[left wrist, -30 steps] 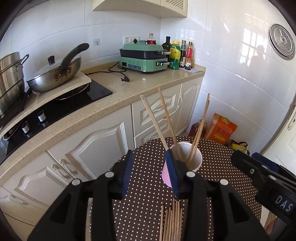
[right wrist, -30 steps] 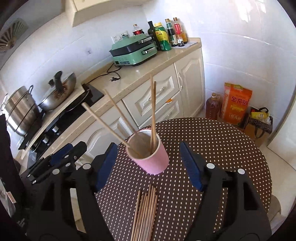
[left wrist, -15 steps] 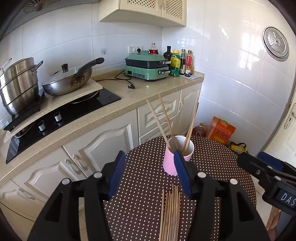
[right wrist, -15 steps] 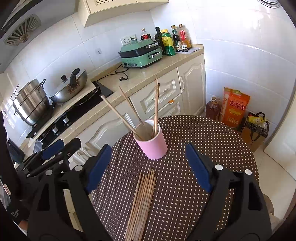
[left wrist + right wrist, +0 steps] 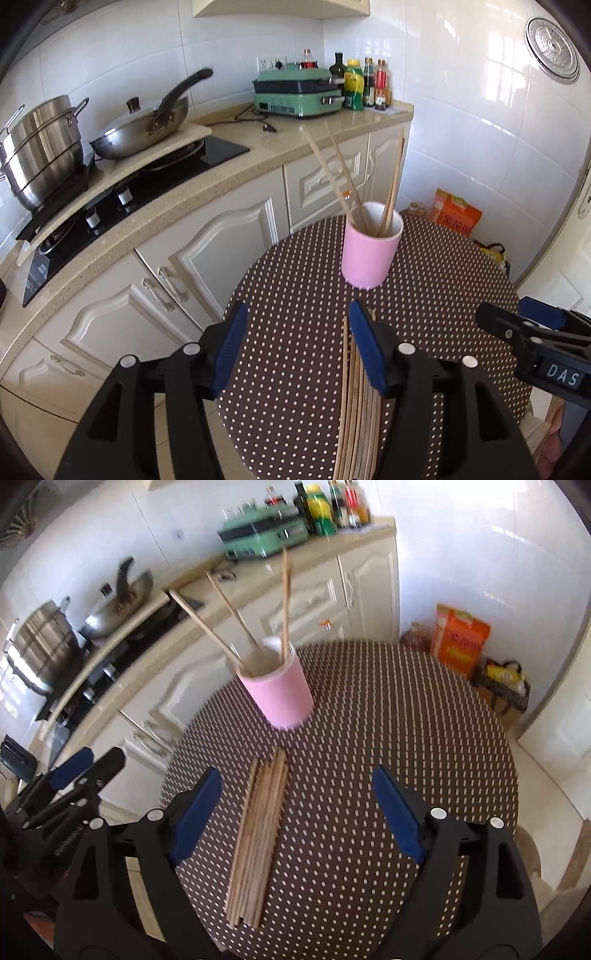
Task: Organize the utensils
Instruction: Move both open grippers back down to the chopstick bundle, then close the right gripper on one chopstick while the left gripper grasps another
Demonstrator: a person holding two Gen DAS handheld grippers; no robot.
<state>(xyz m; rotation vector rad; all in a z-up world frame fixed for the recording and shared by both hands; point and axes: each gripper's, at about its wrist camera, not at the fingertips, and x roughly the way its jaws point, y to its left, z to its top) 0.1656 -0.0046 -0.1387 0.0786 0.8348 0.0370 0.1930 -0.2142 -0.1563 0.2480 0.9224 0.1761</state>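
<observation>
Both the left gripper (image 5: 295,347) and right gripper (image 5: 295,812) have just opened wide, empty, drawing back from the pink cylindrical cup (image 5: 370,246), which holds 4 wooden chopsticks. The loose chopstick bundle (image 5: 258,830) by the dotted round table's (image 5: 406,720) near edge likely comes next.

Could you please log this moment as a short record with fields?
surface: round dotted table
cup: pink, upright on the table, four chopsticks standing in it
bundle: loose chopsticks flat on the table, nearer the camera than the cup
left tongs: open, empty, jaws just opened
right tongs: open, empty, over the bundle
</observation>
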